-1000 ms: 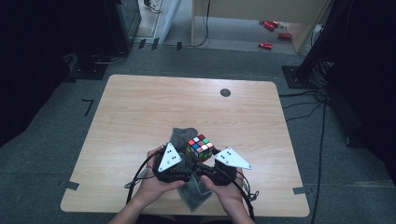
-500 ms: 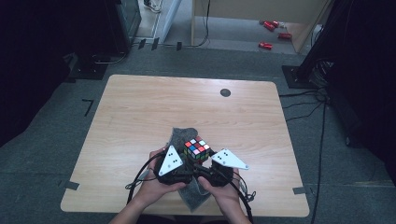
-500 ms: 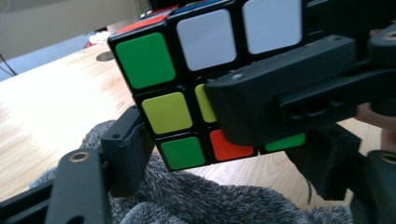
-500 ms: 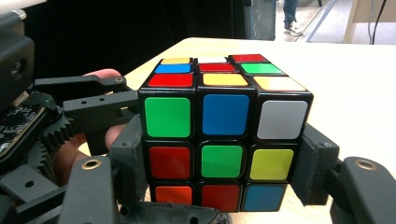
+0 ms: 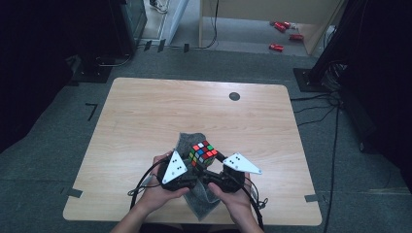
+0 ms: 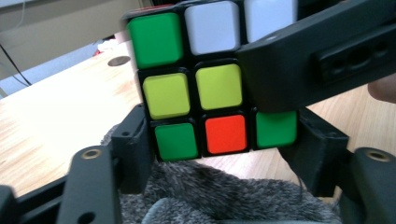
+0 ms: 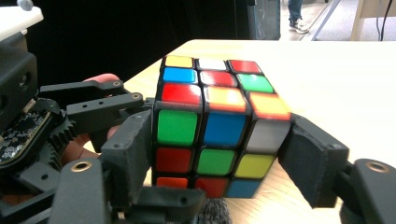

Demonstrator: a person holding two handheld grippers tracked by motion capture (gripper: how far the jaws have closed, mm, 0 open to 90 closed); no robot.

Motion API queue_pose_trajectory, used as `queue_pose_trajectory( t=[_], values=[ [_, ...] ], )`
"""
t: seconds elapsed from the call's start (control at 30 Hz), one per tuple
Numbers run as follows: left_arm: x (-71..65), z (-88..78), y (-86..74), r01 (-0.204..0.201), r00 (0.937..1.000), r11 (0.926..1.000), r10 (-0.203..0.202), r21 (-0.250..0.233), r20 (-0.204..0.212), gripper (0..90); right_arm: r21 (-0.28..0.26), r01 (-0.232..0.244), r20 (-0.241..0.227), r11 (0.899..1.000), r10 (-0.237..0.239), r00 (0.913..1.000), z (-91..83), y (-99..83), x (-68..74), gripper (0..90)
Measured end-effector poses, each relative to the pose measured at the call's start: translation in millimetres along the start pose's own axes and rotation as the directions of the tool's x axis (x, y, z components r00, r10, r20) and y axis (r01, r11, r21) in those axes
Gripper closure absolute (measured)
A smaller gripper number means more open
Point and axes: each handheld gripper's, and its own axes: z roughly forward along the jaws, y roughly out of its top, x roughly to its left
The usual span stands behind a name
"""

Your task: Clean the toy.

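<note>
The left claw (image 5: 190,164) pinches the multicoloured plastic puzzle cube (image 5: 202,152) from the left, its jaws having just been closing. The cube hangs just above the grey fuzzy cloth (image 5: 190,142) on the wooden table (image 5: 145,111). The right claw (image 5: 212,165) grips the cube's right, its jaws just widened. Its gripper view shows the cube's top face, while the left gripper view shows a green, yellow and white side.

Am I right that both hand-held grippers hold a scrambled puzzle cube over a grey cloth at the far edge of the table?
Not quite. The puzzle cube, the grey cloth and both hand-held grippers, left and right, are at the near edge of the table, close to the person, as the high view shows. The rest holds.
</note>
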Motion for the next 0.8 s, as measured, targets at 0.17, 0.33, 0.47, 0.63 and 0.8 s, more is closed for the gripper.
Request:
queue_pose_trajectory(
  t=[0.17,0.33,0.47,0.63,0.8],
  values=[
    [-1.0,-0.6,-1.6,-0.032,0.9995,0.9994,0.032,-0.013,0.0,34.3,0.009,-0.023,-0.028,1.0,0.023,0.9993,0.2,1.0,-3.4,29.0],
    [-3.3,-1.8,-1.5,-0.06,0.9981,0.9979,0.06,-0.026,-0.015,34.5,0.022,-0.097,-0.07,0.995,0.098,0.9927,0.3,1.5,-9.0,31.1],
    [-4.4,-1.2,-1.6,-0.056,0.9982,0.9983,0.055,-0.019,-0.023,34.3,0.013,-0.118,-0.076,0.993,0.119,0.99,-2.0,2.5,-8.2,34.3],
    [-4.6,-0.7,-1.6,-0.05,0.9984,0.9986,0.049,-0.016,-0.028,33.6,0.013,-0.123,-0.058,0.992,0.124,0.9906,-1.8,1.2,-5.4,34.4],
    [-4.1,-1.4,-1.6,-0.047,0.9987,0.9986,0.046,-0.023,-0.023,32.2,0.028,-0.109,-0.073,0.994,0.11,0.9912,0.2,-0.4,-3.0,34.4]
  ],
)
